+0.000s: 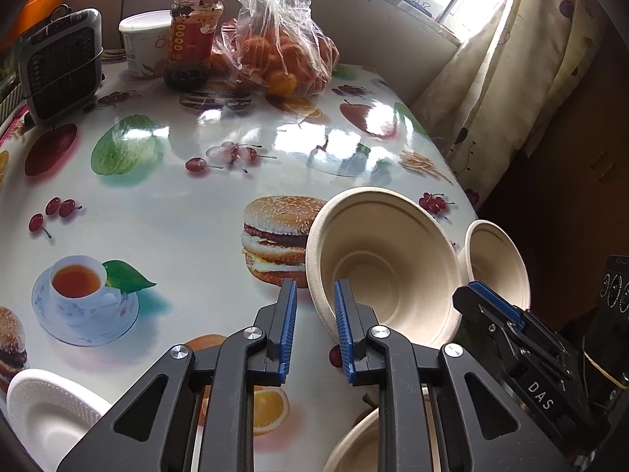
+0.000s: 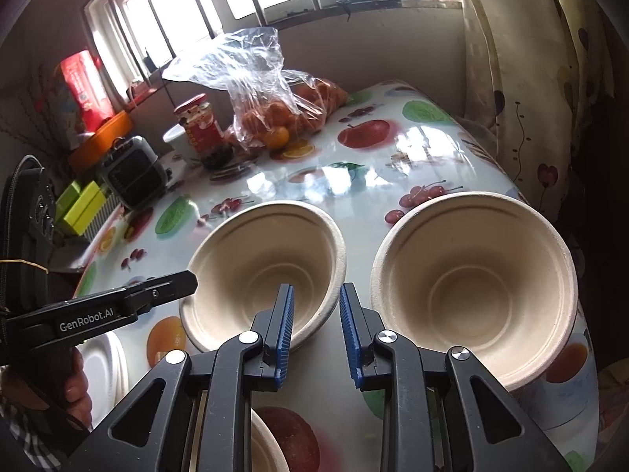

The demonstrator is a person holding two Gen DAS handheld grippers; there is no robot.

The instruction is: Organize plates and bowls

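One white plate (image 1: pixel 43 405): lies at your near left on the fruit-print table (image 1: pixel 157 216), well apart from the bowls
Back row: black heater (image 1: pixel 63 67), white tub (image 1: pixel 141 39), red-labelled jar (image 1: pixel 192 39) and bag of oranges (image 1: pixel 275 47), all far behind the bowls
Left gripper (image 1: pixel 316 314): your jaws stand narrowly apart astride the left bowl's near-left rim, one finger inside, one outside, a gap showing, not clamped
Left bowl (image 1: pixel 385 267): tan, right of the burger print, mouth up; round, no long axis
Right gripper (image 2: pixel 316 314): astride the same bowl's right rim, not clamped, outer finger crowded by the neighbour
Right bowl (image 2: pixel 479 287): just beside, mouth up, near the table's right edge
Curtain (image 1: pixel 511 78): hangs beyond that edge
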